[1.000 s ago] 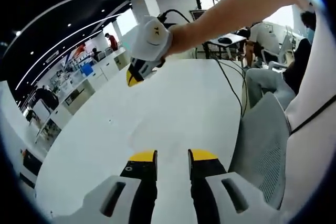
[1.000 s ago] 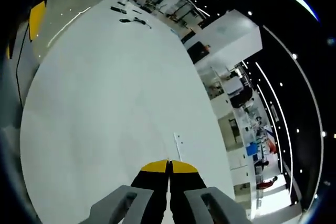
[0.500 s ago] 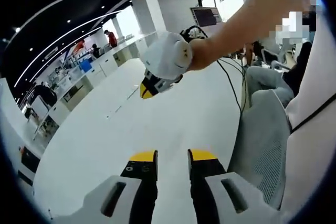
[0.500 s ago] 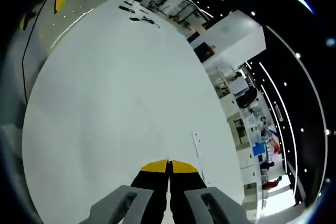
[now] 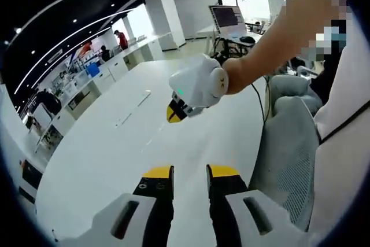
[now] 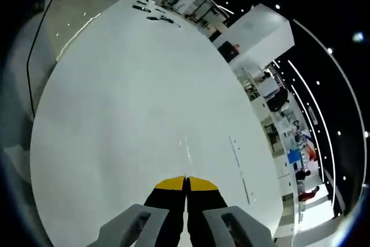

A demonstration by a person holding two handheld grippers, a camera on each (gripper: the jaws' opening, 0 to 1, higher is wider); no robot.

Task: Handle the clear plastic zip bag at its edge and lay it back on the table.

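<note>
the white tabletop (image 5: 104, 160) spreads wide. the right tool (image 6: 186, 184) hangs above it, jaws pressed together, likely pinching the clear plastic zip bag (image 6: 186, 153) by its edge; faint glints trail ahead. the left tool (image 5: 190, 173) is spread, holding nothing. laying down looks still to do.

The white table (image 5: 104, 143) lies bare and wide ahead of the left gripper (image 5: 190, 171), whose jaws stand apart; nothing blocks the way forward or to the left. The right gripper (image 5: 176, 112) hangs above the table ahead of it, with the person's forearm (image 5: 260, 56) crossing the upper right. A grey mesh chair (image 5: 289, 160) closes off the right side. In the right gripper view the tabletop (image 6: 133, 102) runs clear to small dark things (image 6: 153, 15) at its far end.
</note>
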